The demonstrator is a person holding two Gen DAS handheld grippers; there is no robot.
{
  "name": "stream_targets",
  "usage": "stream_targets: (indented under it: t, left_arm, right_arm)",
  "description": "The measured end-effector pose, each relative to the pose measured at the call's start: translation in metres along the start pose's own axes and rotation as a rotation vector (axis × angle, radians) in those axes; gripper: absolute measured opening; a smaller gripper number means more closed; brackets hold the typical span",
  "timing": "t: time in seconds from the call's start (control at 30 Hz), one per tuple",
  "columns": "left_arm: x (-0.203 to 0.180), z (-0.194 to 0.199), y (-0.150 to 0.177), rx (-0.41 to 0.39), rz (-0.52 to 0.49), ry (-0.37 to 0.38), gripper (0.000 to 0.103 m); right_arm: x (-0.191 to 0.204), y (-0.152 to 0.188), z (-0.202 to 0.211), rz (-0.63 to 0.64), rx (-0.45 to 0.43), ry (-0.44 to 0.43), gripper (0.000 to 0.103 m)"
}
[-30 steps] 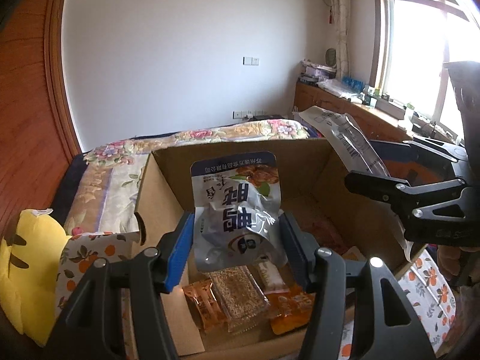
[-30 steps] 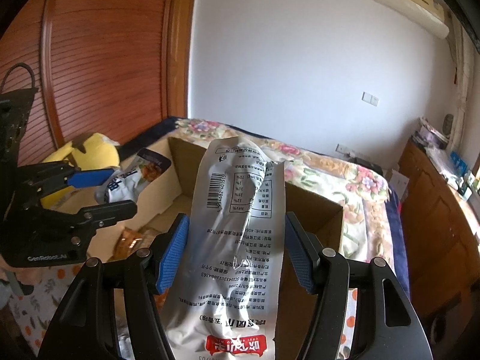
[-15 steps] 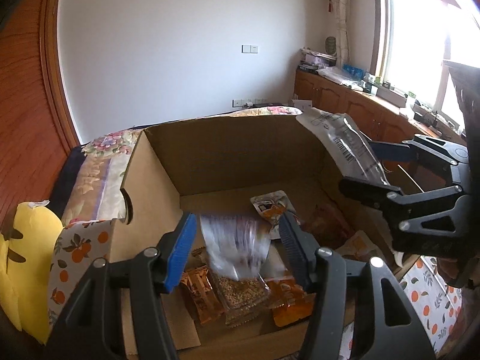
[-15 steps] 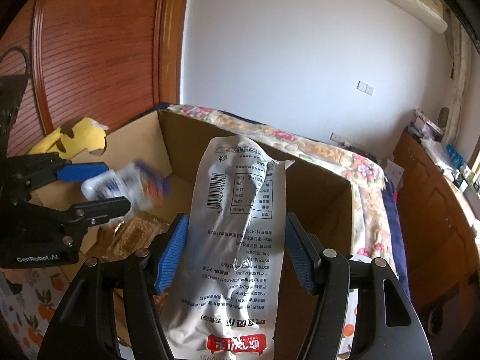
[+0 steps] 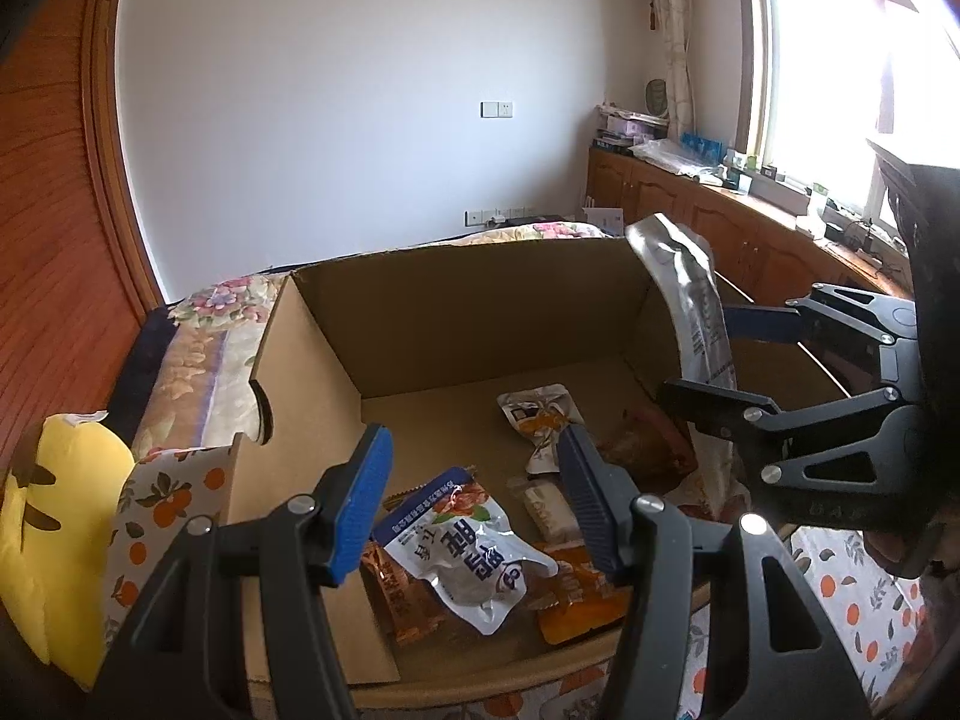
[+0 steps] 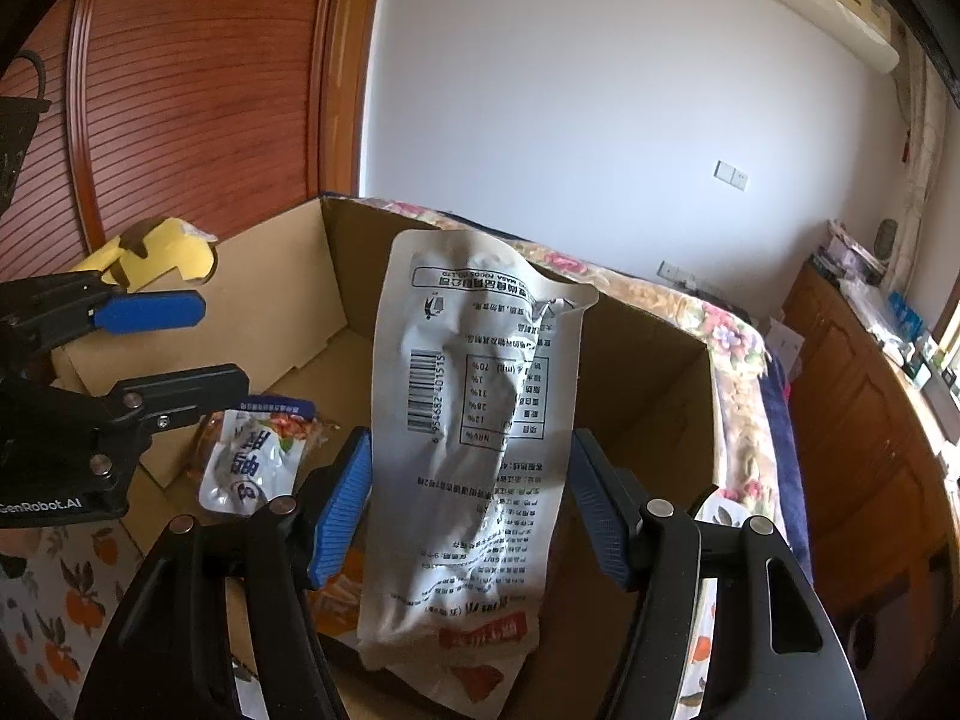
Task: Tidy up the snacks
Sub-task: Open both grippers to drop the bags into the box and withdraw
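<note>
The left gripper (image 5: 474, 504) stood apart, empty, above a cardboard box (image 5: 480, 312); the right gripper (image 6: 471, 501) clamped a long silver pouch (image 6: 480, 420).

"GenRobot.AI" is printed in white on the black body of the left gripper (image 6: 150, 354), at nine o'clock in the right wrist view. The silver pouch (image 6: 474, 450) carries an upside-down barcode numbered 6934682401515 and "FOODS CO.,LTD".

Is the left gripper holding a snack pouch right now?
No: the left gripper is open and empty, and the blue-and-white pouch lies in the cardboard box.
</note>
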State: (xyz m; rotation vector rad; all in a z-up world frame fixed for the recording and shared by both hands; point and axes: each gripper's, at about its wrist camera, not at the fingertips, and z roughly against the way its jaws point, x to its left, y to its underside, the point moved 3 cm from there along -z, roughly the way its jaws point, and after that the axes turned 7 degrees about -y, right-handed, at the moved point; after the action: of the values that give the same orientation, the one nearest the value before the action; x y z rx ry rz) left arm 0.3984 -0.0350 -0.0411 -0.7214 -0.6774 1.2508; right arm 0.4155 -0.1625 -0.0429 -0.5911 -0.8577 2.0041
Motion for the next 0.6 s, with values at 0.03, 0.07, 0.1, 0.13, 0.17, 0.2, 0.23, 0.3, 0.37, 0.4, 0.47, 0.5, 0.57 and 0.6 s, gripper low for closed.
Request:
stream_targets:
  t: [0.03, 0.07, 0.1, 0.13, 0.17, 0.2, 0.23, 0.3, 0.37, 0.4, 0.47, 0.5, 0.57, 0.6]
  left_arm:
    - [0.000, 0.000, 0.001, 0.000, -0.003, -0.002, 0.058]
    - [0.000, 0.000, 0.001, 0.000, -0.004, -0.003, 0.058]
    - [0.000, 0.001, 0.001, 0.000, -0.005, -0.004, 0.058]
    - [0.000, 0.002, 0.001, -0.001, -0.005, -0.006, 0.058]
    - [0.000, 0.002, 0.001, -0.004, -0.004, -0.006, 0.058]
    - [0.001, 0.003, 0.001, -0.005, -0.003, -0.007, 0.058]
    - [0.002, 0.003, 0.001, -0.006, -0.003, -0.008, 0.058]
    - [0.002, 0.005, 0.001, -0.008, 0.000, -0.010, 0.058]
    - [0.003, 0.008, 0.002, -0.011, 0.000, -0.013, 0.058]
    - [0.002, 0.010, 0.003, -0.011, 0.000, -0.013, 0.058]
    - [0.002, 0.015, 0.005, -0.015, -0.002, -0.016, 0.058]
    - [0.000, 0.019, 0.006, -0.017, -0.004, -0.018, 0.058]
    - [-0.001, 0.028, 0.008, -0.026, -0.007, -0.023, 0.058]
    - [-0.001, 0.031, 0.008, -0.029, -0.007, -0.021, 0.058]
  right_arm:
    - [0.000, 0.000, 0.000, -0.001, -0.001, 0.001, 0.066]
    - [0.001, 0.000, 0.001, -0.001, -0.008, 0.007, 0.065]
    - [0.001, -0.001, 0.001, 0.001, -0.011, 0.014, 0.067]
    - [0.002, -0.001, 0.001, 0.003, -0.010, 0.020, 0.067]
    - [0.003, -0.001, 0.001, 0.003, -0.010, 0.019, 0.069]
    - [0.003, -0.001, 0.001, 0.001, -0.011, 0.018, 0.069]
    - [0.003, 0.000, 0.001, -0.001, -0.010, 0.018, 0.069]
    - [0.002, 0.002, 0.002, -0.007, -0.010, 0.014, 0.069]
    - [0.001, 0.003, 0.007, -0.025, -0.025, 0.007, 0.069]
    - [0.001, 0.003, 0.010, -0.035, -0.033, 0.001, 0.069]
    - [0.001, 0.005, 0.022, -0.056, -0.060, -0.014, 0.069]
    - [0.003, 0.004, 0.028, -0.061, -0.072, -0.019, 0.069]
    - [0.006, 0.006, 0.043, -0.073, -0.092, -0.031, 0.069]
    - [0.008, 0.007, 0.050, -0.078, -0.099, -0.040, 0.069]
